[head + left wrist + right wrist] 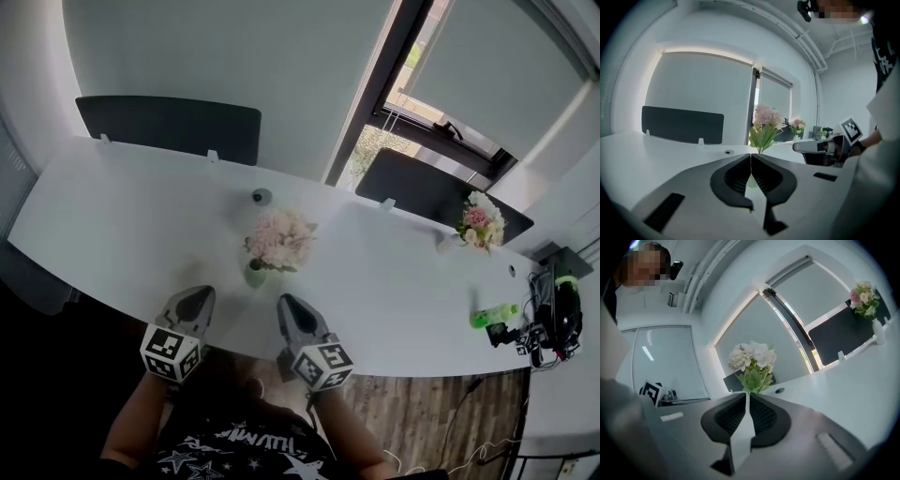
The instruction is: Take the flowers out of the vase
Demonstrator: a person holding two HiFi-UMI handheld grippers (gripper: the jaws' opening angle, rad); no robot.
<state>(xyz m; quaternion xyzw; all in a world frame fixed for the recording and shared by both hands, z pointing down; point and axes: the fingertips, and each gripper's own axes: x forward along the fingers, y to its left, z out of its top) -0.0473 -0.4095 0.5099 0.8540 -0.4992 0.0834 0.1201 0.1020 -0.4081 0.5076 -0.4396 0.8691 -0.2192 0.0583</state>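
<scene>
1. Start from the left gripper (pixel 192 307) and right gripper (pixel 294 317) as they stand: both shut tight, holding nothing, near the front edge of the table (pixel 112 216) and just short of the vase (pixel 256 275).
2. Find the flowers (pixel 279 238) standing in that small vase, mid-table, straight ahead and roughly between the two sets of tips.
3. Spread the jaws of both before closing in; shut like this, likely only to knock the bunch over.
4. Probably best to steady the vase low down with the left, being slightly to that side and looking light and easy to tip.
5. Take the green stems (pixel 753 380) with the right, below the blooms and above the rim, and squeeze gently to avoid crushing.
6. Lift straight up until the stem ends clear the rim, never sideways.
7. Leave alone the second bouquet (pixel 481 223) far off at the right end, and stay clear of the green bottle (pixel 494 315).
</scene>
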